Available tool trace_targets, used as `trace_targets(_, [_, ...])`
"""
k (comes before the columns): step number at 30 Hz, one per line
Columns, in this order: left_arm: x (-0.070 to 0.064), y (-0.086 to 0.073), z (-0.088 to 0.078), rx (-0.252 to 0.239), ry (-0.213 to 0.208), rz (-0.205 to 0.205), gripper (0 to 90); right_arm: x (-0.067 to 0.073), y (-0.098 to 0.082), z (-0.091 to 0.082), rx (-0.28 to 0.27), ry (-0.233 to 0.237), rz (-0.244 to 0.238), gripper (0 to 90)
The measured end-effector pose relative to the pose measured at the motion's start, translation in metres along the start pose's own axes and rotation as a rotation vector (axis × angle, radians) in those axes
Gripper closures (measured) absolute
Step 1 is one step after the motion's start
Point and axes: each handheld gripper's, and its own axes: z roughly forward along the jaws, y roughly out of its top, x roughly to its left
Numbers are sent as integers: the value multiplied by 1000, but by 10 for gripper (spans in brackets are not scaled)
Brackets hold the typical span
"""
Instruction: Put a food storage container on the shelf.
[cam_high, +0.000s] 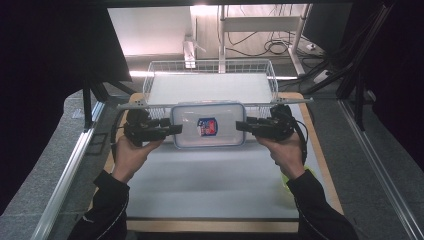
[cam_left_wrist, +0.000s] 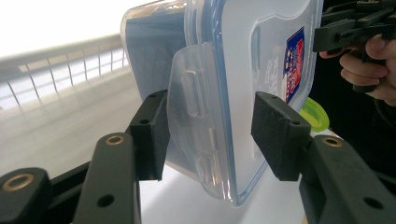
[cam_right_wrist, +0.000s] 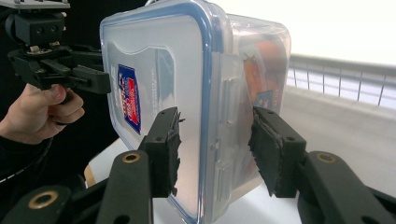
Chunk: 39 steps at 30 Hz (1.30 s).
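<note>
Black foam pads of the left tool (cam_left_wrist: 208, 135) sit nearest the lens in the left gripper view, straddling one short end of a clear lidded container (cam_left_wrist: 261, 74). One pad looks pressed against the box wall behind the side latch flap (cam_left_wrist: 191, 112); the other stands just off the lid face with a sliver of gap, so whether this tool is truly clamped cannot be told.

Seen from the high view, going left to right: the person's left hand (cam_high: 131, 152) holds the left tool (cam_high: 172, 129) at the container's left end, the container (cam_high: 208, 125) hangs level between both tools with its blue and red label (cam_high: 207, 126) facing up, and the right tool (cam_high: 242, 125) meets the right end, held by the right hand (cam_high: 286, 150). Just behind stands a wire basket (cam_high: 150, 80), its near rim touching or just beyond the box's far edge. A white worktop (cam_high: 210, 185) spreads below.

In the right gripper view the right tool (cam_right_wrist: 215, 149) brackets the latch side of the box; both pads seem near or on the plastic, but contact is not plain, so its grip cannot be told either.

By my judgement, the lift is done or nearly so, with the box apparently raised clear of the worktop. Left to do: carry it forward over the rim, lower it into the basket, and release.
</note>
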Motion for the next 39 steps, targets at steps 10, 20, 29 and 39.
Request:
trace_targets(10, [8, 26, -4, -6, 3, 13, 480, -2, 25, 3, -19, -5, 3, 530])
trace_targets(20, [22, 53, -6, -22, 10, -16, 486, -11, 59, 12, -13, -1, 9, 523])
trace_targets(29, [33, 75, -3, -34, 15, -23, 487, -20, 85, 18, -29, -4, 19, 522])
trace_targets(39, [49, 101, 9, -1, 22, -25, 486, -40, 104, 26, -36, -2, 62, 517])
